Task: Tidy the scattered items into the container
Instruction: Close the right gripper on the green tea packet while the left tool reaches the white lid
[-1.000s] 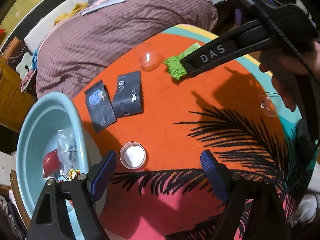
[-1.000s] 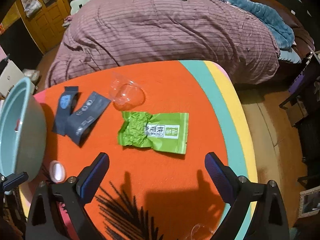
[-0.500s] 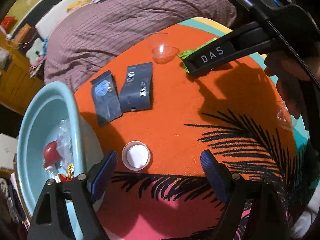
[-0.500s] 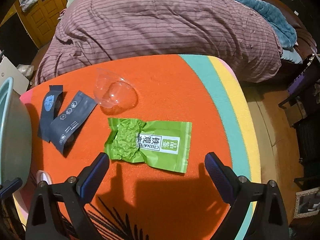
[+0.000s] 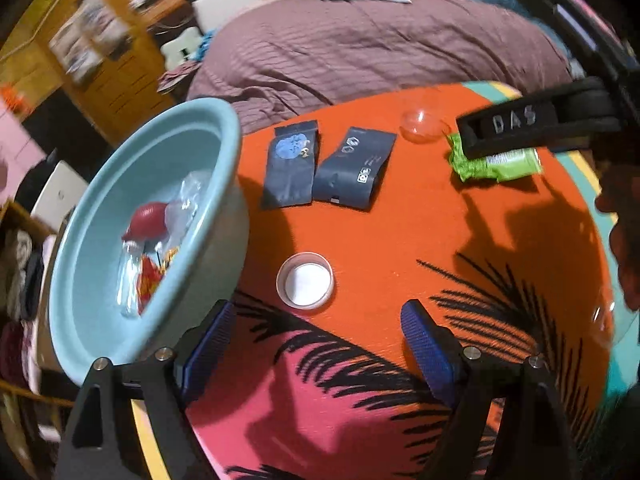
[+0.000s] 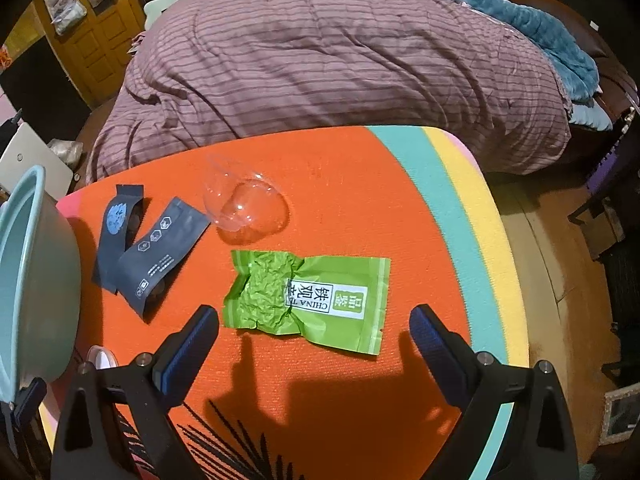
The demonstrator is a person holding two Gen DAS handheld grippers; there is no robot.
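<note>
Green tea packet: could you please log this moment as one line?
green tea packet flat on mat, ungrasped | right gripper open above it | left gripper open near white lid | basin part-filled

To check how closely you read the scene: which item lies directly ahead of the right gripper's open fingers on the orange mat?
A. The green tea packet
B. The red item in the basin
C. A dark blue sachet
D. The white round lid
A. In the right wrist view the right gripper stands open with the green tea packet lying flat on the orange mat just beyond its fingertips, untouched.
</note>
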